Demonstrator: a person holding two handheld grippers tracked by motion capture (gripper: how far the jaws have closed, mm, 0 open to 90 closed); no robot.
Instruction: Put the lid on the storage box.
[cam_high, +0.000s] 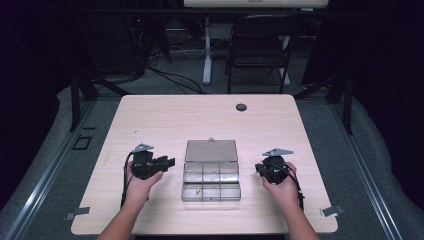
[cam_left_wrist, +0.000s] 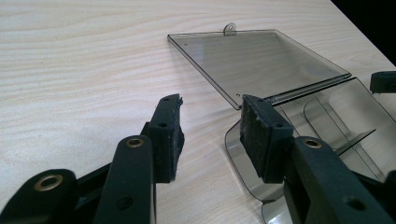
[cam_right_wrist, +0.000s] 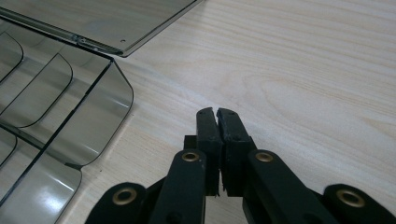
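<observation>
Open box between two idle grippers.
High view: we see the box (cam_high: 211, 177) mid-table, lid (cam_high: 211, 150) laid flat behind it, left gripper (cam_high: 169, 162) and right gripper (cam_high: 258, 168) flanking it, apart, likely poised to work the compartments. Left gripper view: our jaws stand half open, empty, the right one over the box's near corner (cam_left_wrist: 243, 154). Right gripper view: jaws closed together on nothing, just beside the box's rounded corner (cam_right_wrist: 100, 116), over bare table (cam_right_wrist: 303, 70).
</observation>
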